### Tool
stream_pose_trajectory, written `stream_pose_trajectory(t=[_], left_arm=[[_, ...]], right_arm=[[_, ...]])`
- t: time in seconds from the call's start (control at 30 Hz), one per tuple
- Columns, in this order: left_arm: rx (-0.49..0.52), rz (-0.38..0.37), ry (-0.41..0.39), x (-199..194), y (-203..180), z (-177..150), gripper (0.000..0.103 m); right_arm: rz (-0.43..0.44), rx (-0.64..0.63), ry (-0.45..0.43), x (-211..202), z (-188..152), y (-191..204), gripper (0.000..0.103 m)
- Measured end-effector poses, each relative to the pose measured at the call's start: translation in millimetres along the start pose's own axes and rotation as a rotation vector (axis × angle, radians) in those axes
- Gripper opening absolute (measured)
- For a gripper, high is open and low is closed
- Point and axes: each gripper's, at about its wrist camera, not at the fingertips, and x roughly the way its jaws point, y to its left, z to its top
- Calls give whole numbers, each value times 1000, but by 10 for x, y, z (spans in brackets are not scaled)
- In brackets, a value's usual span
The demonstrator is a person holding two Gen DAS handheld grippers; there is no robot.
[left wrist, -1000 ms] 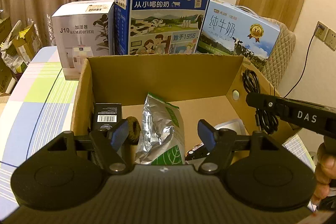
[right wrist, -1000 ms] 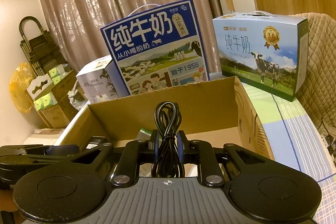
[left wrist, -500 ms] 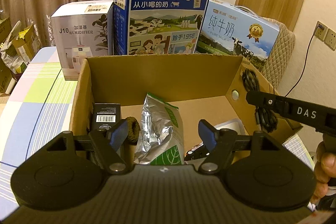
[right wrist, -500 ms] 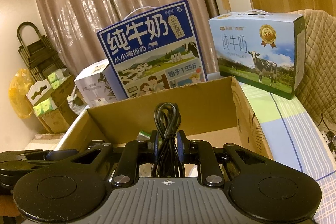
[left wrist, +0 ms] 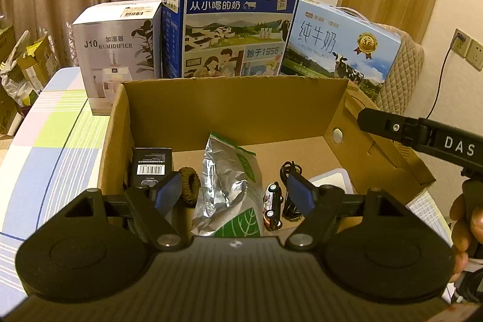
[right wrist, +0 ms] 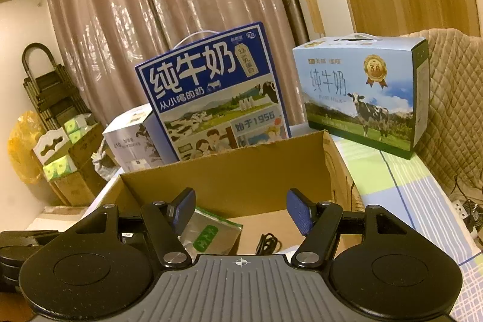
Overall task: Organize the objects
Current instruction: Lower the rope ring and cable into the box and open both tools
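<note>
An open cardboard box [left wrist: 235, 107] sits on the table. Inside it lie a black barcoded box [left wrist: 152, 165], a dark hair tie [left wrist: 190, 186], a silver foil pouch [left wrist: 226, 186], a small toy car [left wrist: 273, 208] and a coiled black cable [left wrist: 289, 171]. My left gripper [left wrist: 235, 192] hovers open over the box's near side, holding nothing. My right gripper [right wrist: 241, 210] is open above the box, with the cable [right wrist: 268, 243] and the pouch [right wrist: 208, 234] lying below it. In the left wrist view the right gripper's finger [left wrist: 392, 127] reaches over the box's right wall.
Behind the box stand a white humidifier box [left wrist: 117, 50], a tall blue milk carton [left wrist: 235, 17] and a light blue milk carton [left wrist: 341, 44]. The table carries a checked cloth [left wrist: 54, 141]. A quilted chair back [right wrist: 452, 98] is at the right. Cartons and bags [right wrist: 54, 159] pile up at the left.
My right gripper has opened and let go of the black cable, which now lies inside the box beside the toy car. The left gripper has stayed where it was.
</note>
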Motion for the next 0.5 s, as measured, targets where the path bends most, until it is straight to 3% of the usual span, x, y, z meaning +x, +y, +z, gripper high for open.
stream_pose_trajectory(t=[0.5], left_arm=[[1,0,-3,-5,-11,1,75]], right_arm=[[-8,-11,11,-2,-21,-2,64]])
